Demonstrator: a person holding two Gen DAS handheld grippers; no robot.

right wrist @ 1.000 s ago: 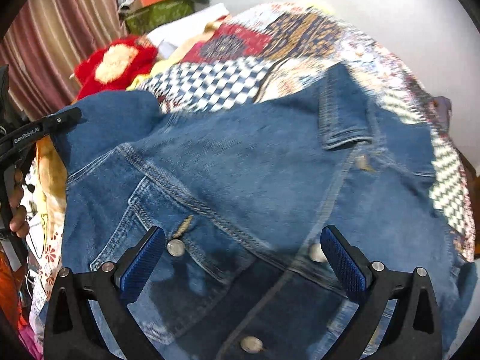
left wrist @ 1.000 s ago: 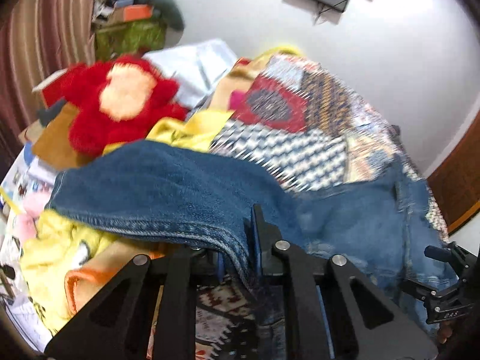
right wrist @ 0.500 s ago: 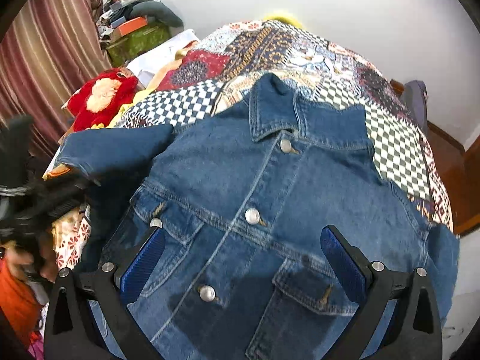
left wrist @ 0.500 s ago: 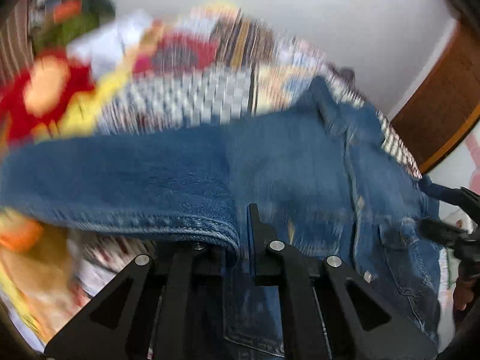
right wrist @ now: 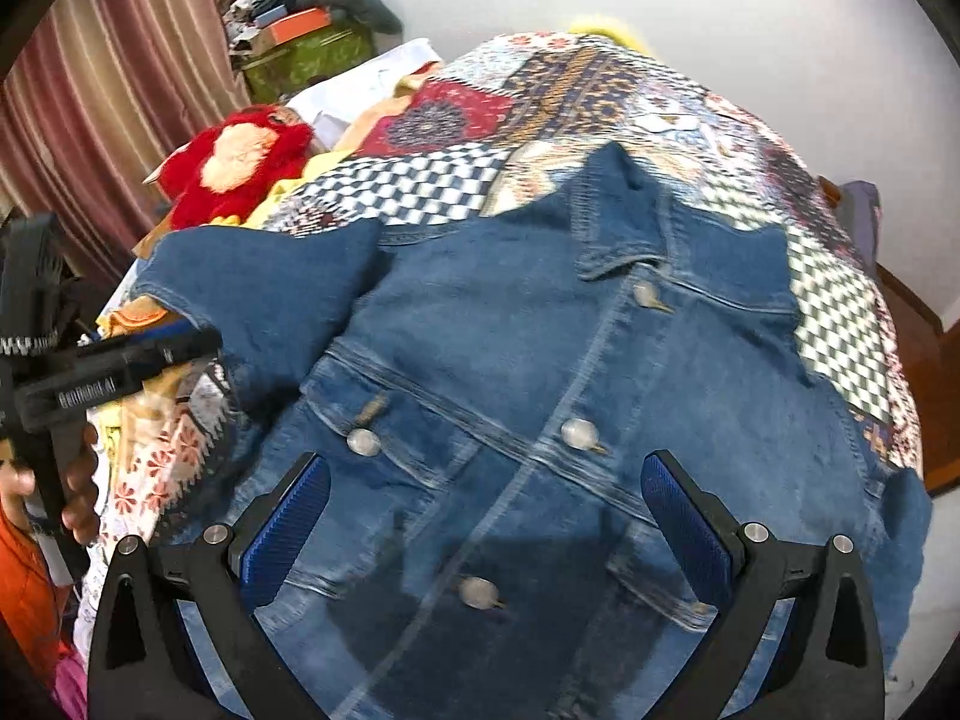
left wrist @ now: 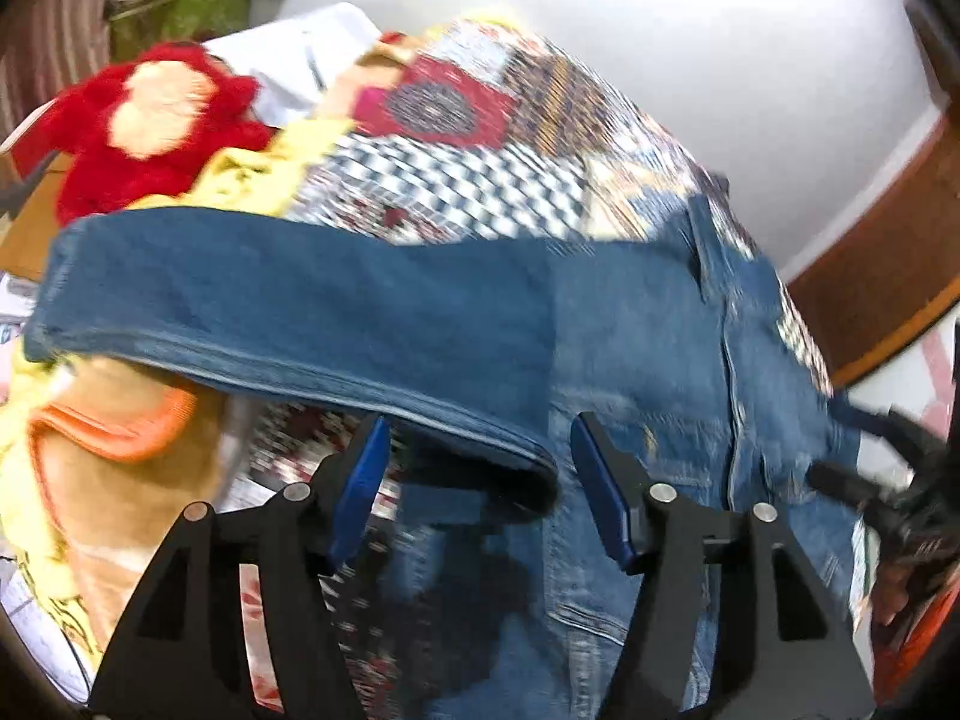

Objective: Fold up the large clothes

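Left wrist view is motion-blurred throughout. The denim jacket [left wrist: 660, 360] hem is cut off at 6 o'clock in both views. The right gripper [left wrist: 888, 480] is smeared at 3 o'clock, jaws unreadable. The quilt [right wrist: 600, 78] is largely covered.

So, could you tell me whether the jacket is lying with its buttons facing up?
Yes, the denim jacket shows its metal buttons.
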